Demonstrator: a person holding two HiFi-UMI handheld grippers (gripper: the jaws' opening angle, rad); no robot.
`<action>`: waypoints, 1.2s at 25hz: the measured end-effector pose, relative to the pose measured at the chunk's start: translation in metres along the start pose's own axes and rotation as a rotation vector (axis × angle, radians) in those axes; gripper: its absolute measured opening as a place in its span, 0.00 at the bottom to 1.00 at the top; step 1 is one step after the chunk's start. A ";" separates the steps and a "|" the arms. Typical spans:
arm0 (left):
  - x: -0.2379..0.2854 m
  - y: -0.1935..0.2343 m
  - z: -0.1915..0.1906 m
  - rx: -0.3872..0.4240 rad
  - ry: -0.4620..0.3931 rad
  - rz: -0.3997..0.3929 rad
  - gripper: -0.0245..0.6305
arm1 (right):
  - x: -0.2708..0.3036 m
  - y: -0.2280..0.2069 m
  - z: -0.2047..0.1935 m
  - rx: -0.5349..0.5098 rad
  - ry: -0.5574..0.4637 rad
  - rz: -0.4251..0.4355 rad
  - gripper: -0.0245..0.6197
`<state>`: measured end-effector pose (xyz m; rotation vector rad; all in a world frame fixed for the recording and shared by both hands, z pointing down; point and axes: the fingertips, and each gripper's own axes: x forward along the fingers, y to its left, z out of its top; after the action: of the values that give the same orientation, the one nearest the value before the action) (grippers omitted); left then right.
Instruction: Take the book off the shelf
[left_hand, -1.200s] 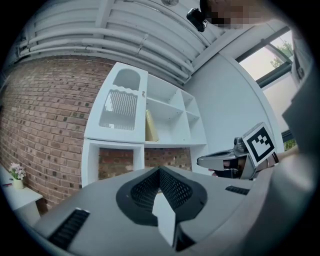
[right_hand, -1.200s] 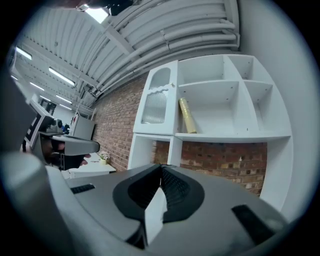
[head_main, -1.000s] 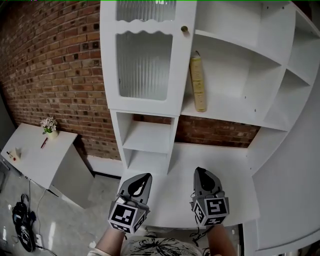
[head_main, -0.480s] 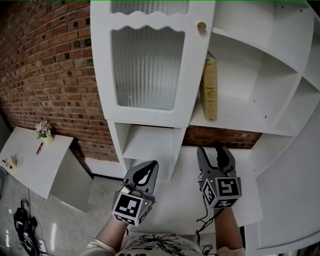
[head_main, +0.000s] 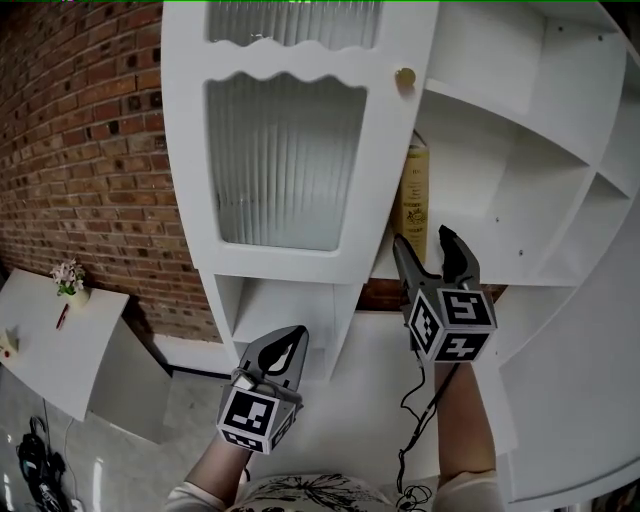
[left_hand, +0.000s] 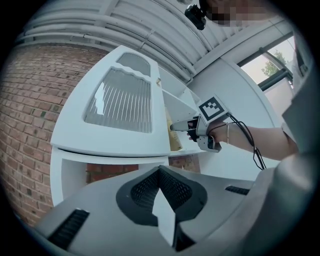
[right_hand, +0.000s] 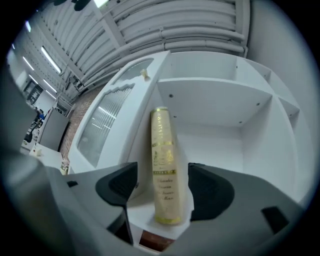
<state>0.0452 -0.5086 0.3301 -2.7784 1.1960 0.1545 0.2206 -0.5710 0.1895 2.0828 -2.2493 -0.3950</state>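
A cream book (head_main: 413, 205) with gold lettering stands upright on the white shelf (head_main: 470, 255), against the cabinet's side wall. My right gripper (head_main: 425, 243) is raised just in front of the book's lower end, and its jaws are opening. In the right gripper view the book's spine (right_hand: 164, 170) shows in the gap of the right gripper (right_hand: 162, 181), and neither pad touches it. My left gripper (head_main: 285, 350) hangs lower at the left, shut and empty. The left gripper view shows the left gripper (left_hand: 162, 192) shut, with the right gripper (left_hand: 186, 126) at the book (left_hand: 174, 140).
A cabinet door (head_main: 285, 160) with ribbed glass and a round knob (head_main: 405, 77) hangs just left of the book. White shelf dividers (head_main: 545, 190) stand to the right. Below lies a white desktop (head_main: 370, 400). A brick wall (head_main: 90, 150) and a small table with a flower pot (head_main: 68, 277) are at the left.
My right gripper has risen from the desktop up to the book's lower end, and its jaws went from shut to wide apart. The left gripper stayed low and shut.
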 end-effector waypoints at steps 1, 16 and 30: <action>0.001 0.002 0.000 0.001 0.001 0.000 0.05 | 0.007 -0.001 0.003 -0.007 0.006 -0.001 0.51; 0.008 0.024 -0.018 0.002 0.033 0.029 0.05 | 0.093 -0.012 -0.001 -0.056 0.156 -0.041 0.53; 0.009 0.024 -0.026 0.002 0.054 0.043 0.05 | 0.103 -0.023 -0.008 -0.089 0.170 -0.050 0.40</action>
<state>0.0353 -0.5352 0.3527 -2.7728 1.2685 0.0825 0.2356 -0.6748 0.1785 2.0478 -2.0513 -0.3018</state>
